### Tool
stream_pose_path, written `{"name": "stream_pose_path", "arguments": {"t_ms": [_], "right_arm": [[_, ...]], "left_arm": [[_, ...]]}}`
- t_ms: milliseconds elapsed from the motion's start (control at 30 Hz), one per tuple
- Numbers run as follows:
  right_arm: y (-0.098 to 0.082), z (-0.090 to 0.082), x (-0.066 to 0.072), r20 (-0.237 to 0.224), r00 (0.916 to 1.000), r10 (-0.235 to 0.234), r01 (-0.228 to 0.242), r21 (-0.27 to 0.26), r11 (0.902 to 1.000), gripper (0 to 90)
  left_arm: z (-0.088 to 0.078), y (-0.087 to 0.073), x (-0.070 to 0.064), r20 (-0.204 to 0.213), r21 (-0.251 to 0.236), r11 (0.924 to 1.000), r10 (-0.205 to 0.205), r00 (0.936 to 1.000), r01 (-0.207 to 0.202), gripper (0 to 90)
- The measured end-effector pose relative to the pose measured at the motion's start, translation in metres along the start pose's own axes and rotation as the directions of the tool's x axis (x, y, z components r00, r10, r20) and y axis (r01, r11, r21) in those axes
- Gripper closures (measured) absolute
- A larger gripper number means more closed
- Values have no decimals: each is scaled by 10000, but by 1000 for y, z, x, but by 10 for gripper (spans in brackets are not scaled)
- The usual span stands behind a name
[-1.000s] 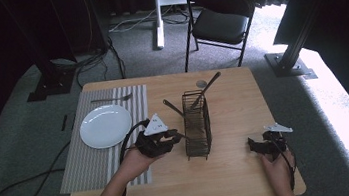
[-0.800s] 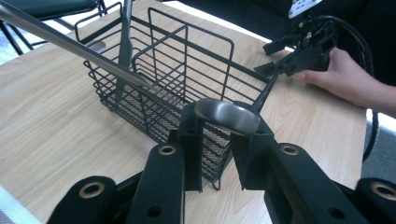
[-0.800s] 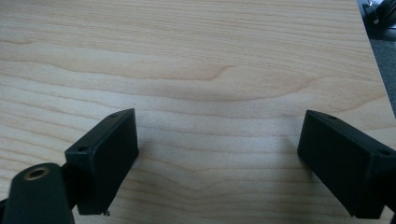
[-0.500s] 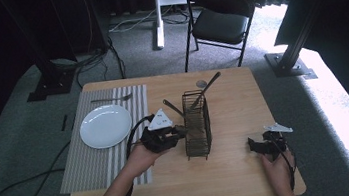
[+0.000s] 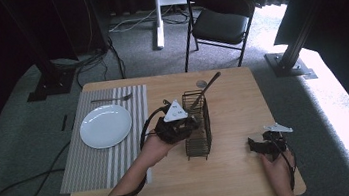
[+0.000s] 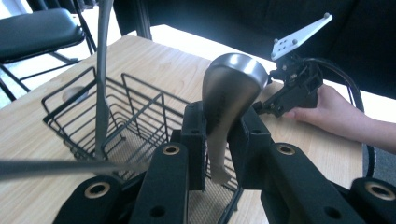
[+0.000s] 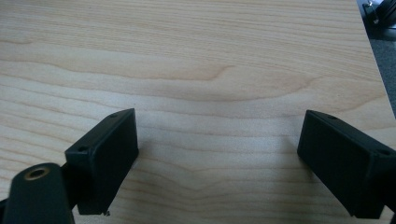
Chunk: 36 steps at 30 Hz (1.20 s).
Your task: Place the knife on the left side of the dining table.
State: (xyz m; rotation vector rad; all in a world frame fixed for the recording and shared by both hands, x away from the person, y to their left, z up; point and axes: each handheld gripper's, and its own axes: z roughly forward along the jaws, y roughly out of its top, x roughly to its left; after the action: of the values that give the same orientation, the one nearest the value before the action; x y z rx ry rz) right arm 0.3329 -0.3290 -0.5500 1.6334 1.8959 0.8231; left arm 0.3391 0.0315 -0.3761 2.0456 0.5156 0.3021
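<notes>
My left gripper (image 6: 217, 140) is shut on a metal spoon (image 6: 231, 86), gripping its handle so the bowl stands up between the jaws. It hangs at the near left rim of a black wire basket (image 6: 135, 109). In the high view the left gripper (image 5: 191, 124) is against the basket (image 5: 200, 142). A long utensil (image 5: 209, 84) leans out of the basket toward the back right. My right gripper (image 7: 217, 154) is open, low over bare wood with nothing between its jaws. It rests near the table's front right edge (image 5: 260, 146).
A white plate (image 5: 106, 126) sits on a striped placemat (image 5: 95, 163) at the left, with a fork (image 5: 110, 99) behind it. A small round grey thing (image 5: 201, 83) lies behind the basket. A black chair (image 5: 218, 19) stands beyond the table.
My left hand has carried the spoon to the right and slightly up, from beside the placemat to the basket's rim. The right gripper has stayed put.
</notes>
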Motion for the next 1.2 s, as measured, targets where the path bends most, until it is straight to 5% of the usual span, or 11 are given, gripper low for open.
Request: {"name": "stream_pose_path", "arguments": {"t_ms": [533, 1200], "right_arm": [[0, 0, 0, 11, 10000, -12, 12, -9, 10000, 118], [0, 0, 0, 12, 10000, -10, 10, -9, 10000, 118]], "left_arm": [[21, 11, 3, 192, -472, 9989, -3, 9998, 12, 774], [27, 17, 3, 43, -390, 9992, -74, 10000, 76, 780]]}}
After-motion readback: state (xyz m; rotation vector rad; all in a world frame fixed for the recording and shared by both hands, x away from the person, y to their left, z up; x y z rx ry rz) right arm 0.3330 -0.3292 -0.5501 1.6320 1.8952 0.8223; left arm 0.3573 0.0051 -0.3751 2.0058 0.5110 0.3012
